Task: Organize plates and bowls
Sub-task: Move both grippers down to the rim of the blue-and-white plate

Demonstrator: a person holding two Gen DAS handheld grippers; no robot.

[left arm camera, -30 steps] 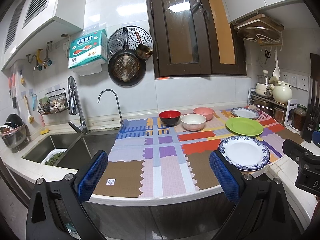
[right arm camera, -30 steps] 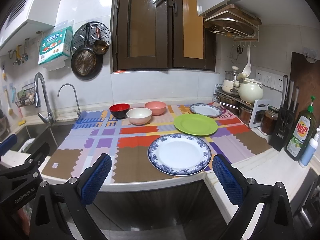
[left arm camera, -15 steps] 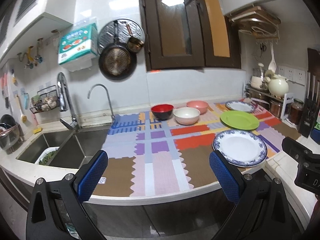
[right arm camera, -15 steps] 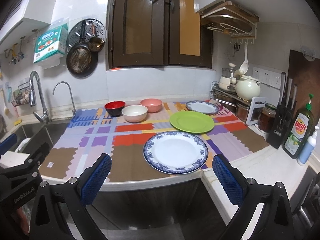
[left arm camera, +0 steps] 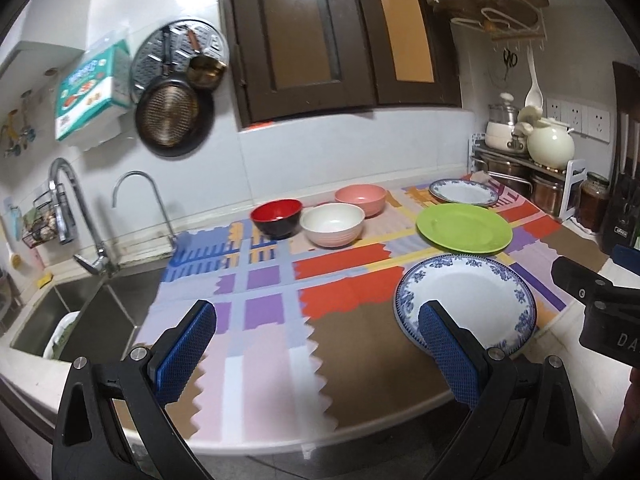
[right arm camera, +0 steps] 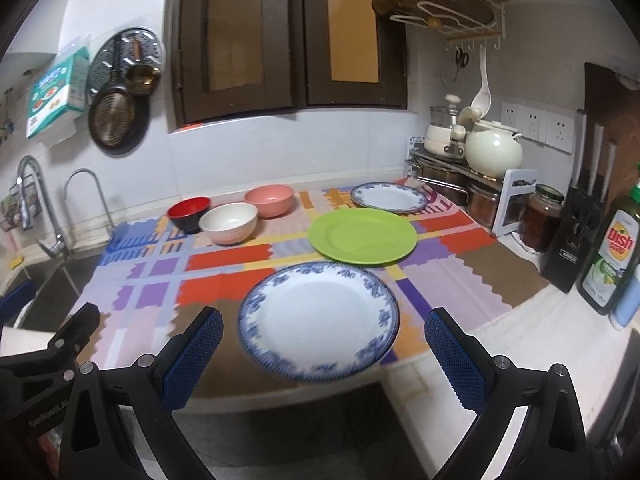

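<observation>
On a patchwork mat (left arm camera: 272,344) lie a large blue-rimmed white plate (right arm camera: 318,318) at the front, a green plate (right arm camera: 362,235) behind it, and a smaller blue-rimmed plate (right arm camera: 388,197) at the back. A red-and-black bowl (right arm camera: 189,213), a white bowl (right arm camera: 229,223) and a pink bowl (right arm camera: 270,199) stand in a row at the back. The same dishes show in the left wrist view: large plate (left arm camera: 466,302), green plate (left arm camera: 464,227), red bowl (left arm camera: 277,217). My left gripper (left arm camera: 316,352) is open and empty over the mat's front. My right gripper (right arm camera: 322,354) is open and empty, straddling the large plate's near edge.
A sink (left arm camera: 76,312) with two faucets lies left of the mat. A pot rack with a cream kettle (right arm camera: 494,147), a jar (right arm camera: 538,220), a knife block (right arm camera: 576,236) and a dish soap bottle (right arm camera: 614,256) line the right side. Pans hang on the wall (left arm camera: 168,116).
Both grippers have moved forward toward the counter and tilted down; the dishes appear larger and closer. The right gripper now straddles the large plate. Nothing on the mat has moved.
</observation>
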